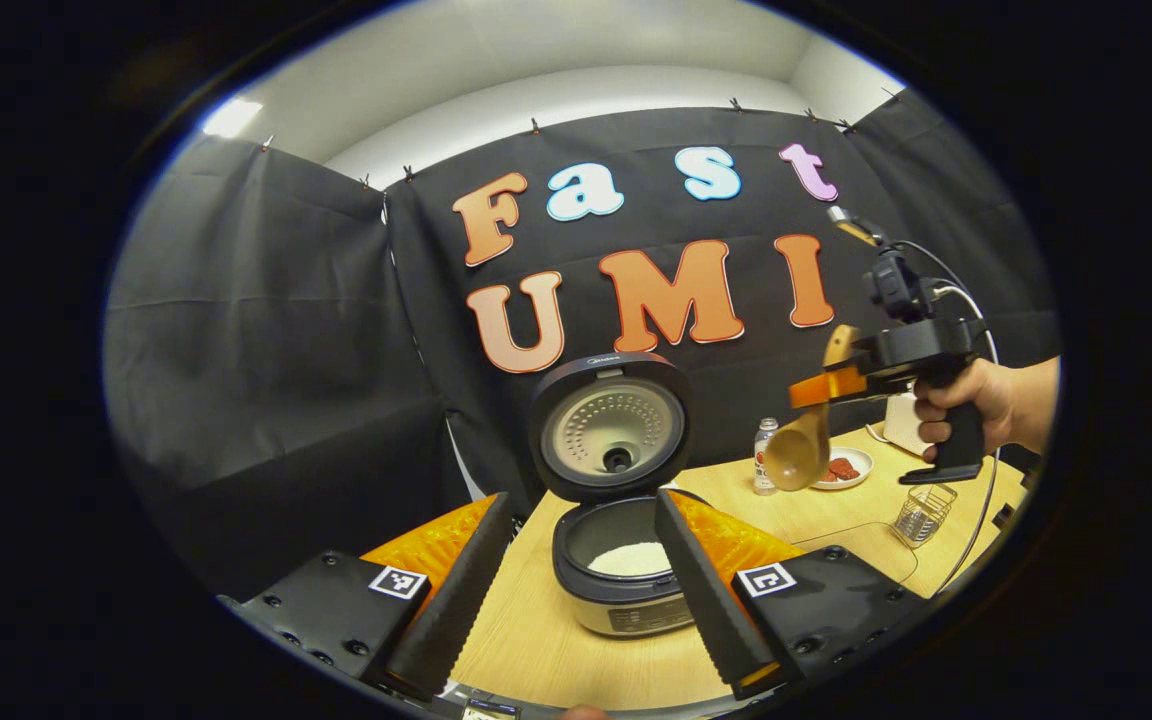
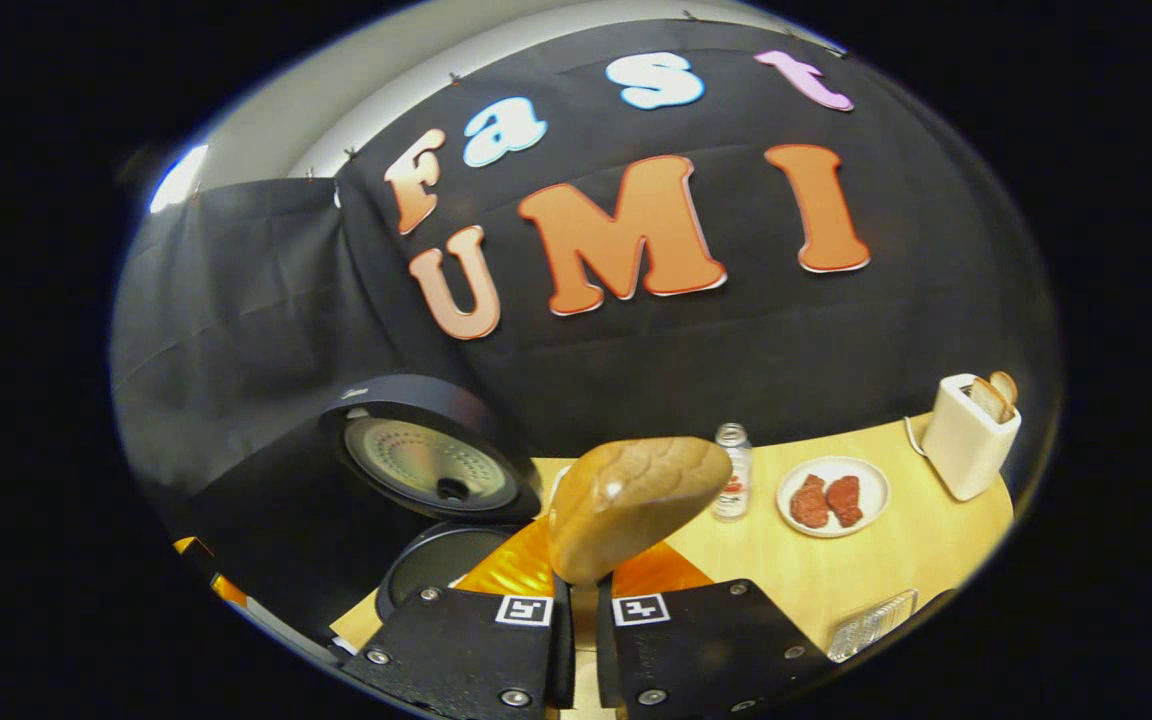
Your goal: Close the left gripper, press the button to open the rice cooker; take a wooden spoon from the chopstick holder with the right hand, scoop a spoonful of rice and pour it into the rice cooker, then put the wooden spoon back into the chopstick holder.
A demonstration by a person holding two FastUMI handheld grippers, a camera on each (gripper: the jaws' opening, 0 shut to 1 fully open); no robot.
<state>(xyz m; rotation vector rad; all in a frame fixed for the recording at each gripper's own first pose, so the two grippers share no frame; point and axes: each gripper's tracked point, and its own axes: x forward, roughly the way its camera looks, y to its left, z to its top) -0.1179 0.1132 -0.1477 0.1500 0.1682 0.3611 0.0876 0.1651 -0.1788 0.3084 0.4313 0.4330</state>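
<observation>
You are holding the left gripper (image 1: 571, 580) with its fingers spread wide apart, gripping nothing, and it is hovering above the near edge of the worktop (image 1: 556, 640). Straight ahead of it, framed between the two fingers, the rice cooker (image 1: 626, 590) is standing with its lid (image 1: 611, 425) swung fully up, and white rice (image 1: 633, 558) is lying in the inner pot.

Ahead and to the right of that gripper, your right hand (image 1: 976, 405) is holding the right gripper (image 1: 821, 388) up in the air, well above the worktop. Its fingers are clamping the handle of the wooden spoon (image 1: 801, 450), and the bowl of the spoon is hanging down below them, facing the cooker.

In the right gripper view, the right gripper (image 2: 584, 610) is pinching the wooden spoon (image 2: 636, 505), whose bowl is rising just beyond the fingertips. The open rice cooker (image 2: 431, 500) is sitting low to that gripper's left. Ahead and to its right, a small bottle (image 2: 733, 485), a plate (image 2: 833, 497) with two reddish pieces of food and a toaster (image 2: 968, 435) with bread in it are standing on the worktop (image 2: 836, 580). The wire chopstick holder (image 1: 923, 512) is standing on the worktop below your right hand.
</observation>
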